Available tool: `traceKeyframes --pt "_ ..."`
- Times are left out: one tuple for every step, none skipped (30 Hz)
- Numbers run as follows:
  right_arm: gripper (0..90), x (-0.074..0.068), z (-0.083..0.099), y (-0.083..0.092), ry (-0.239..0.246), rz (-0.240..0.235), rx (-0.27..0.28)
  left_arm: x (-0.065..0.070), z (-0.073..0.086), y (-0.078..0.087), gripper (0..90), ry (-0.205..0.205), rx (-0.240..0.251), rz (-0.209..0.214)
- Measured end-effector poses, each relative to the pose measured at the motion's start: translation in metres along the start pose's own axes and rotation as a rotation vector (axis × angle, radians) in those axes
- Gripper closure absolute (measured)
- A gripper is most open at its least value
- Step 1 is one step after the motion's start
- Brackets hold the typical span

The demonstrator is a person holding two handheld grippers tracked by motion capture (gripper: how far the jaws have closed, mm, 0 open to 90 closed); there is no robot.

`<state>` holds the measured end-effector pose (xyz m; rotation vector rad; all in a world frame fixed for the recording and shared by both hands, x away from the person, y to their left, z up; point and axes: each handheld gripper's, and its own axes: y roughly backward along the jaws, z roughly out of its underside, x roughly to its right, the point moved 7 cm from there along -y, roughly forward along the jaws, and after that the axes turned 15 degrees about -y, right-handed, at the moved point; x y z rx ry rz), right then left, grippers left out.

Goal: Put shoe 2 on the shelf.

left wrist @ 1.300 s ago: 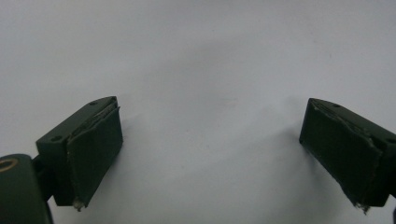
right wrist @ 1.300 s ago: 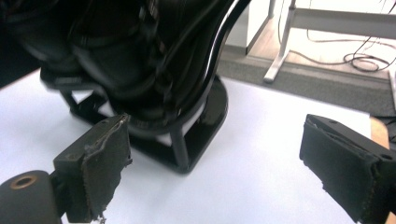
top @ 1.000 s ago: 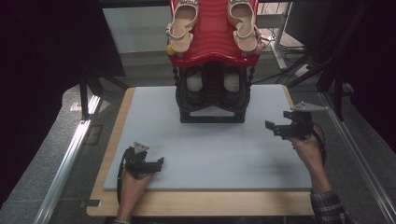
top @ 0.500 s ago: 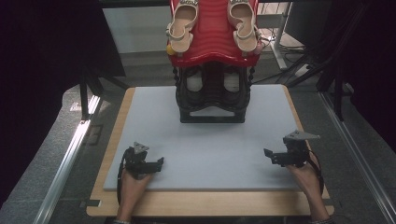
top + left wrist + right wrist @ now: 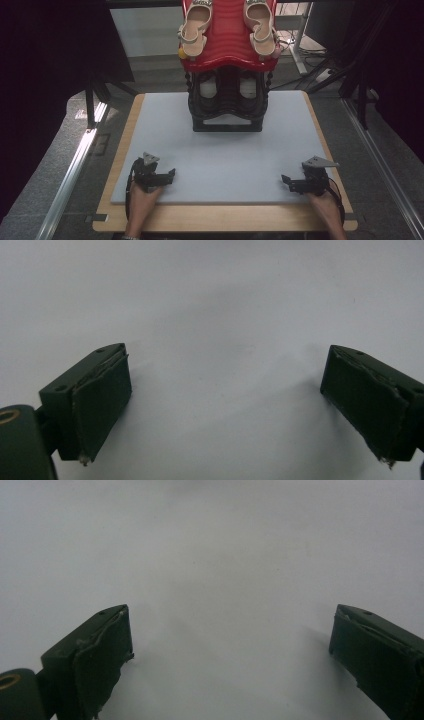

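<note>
Left gripper sits at the near left of the mat, jaws spread wide, nothing between them; held by a hand coming from the bottom edge. In the left gripper view the gripper has two blocky black jaws with flat, worn rubbery pads, frayed at the lower corners, over plain matte grey mat. Right gripper sits at the near right of the mat, jaws also wide apart and empty, grey three-cornered plate on top, cable looping by the hand. The right gripper view gives the same: gripper, chunky dark pads, smooth pale mat with soft shadows. Mat is flat, light grey-blue, rectangular, lying on a wooden table with a light plywood edge showing around it. Shoe rack stands at the far middle of the mat, well apart from both grippers: glossy red ribbed wavy top tier, black plastic lower frame. Two beige sandals lie on the red tier, toes toward the camera, straps with pale buckles. Two white shoes tucked in the black tier below, partly hidden. Floor around is dark grey, speckled.
</note>
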<state>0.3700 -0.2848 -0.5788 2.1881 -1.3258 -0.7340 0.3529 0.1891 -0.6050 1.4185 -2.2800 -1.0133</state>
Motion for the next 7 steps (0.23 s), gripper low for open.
traceKeyframes --pt "3.5 0.0000 0.0010 -0.0001 0.002 0.004 -0.003 0.0000 0.0000 0.0000 6.0 0.000 0.000 -0.001" --pt "3.5 -0.0002 0.0015 -0.0007 0.007 0.009 0.001 0.0001 0.0001 0.0001 6.0 0.000 0.001 -0.001" --pt "3.6 -0.0004 0.0019 -0.0009 0.014 0.016 0.000 0.0002 0.0001 0.0001 6.0 0.001 0.001 -0.002" --pt "3.9 -0.0006 0.0023 -0.0011 0.020 0.020 -0.001 0.0004 0.0001 0.0001 6.0 0.002 0.001 -0.001" --pt "3.9 -0.0008 0.0028 -0.0013 0.023 0.025 -0.003 0.0005 0.0001 0.0001 6.0 0.002 0.001 -0.002" --pt "3.7 -0.0008 0.0029 -0.0016 0.032 0.029 0.001 0.0005 0.0002 0.0002 6.0 0.004 0.001 -0.002" --pt "3.7 -0.0008 0.0030 -0.0017 0.034 0.033 0.001 0.0005 0.0002 0.0001 6.0 0.003 0.002 -0.003"
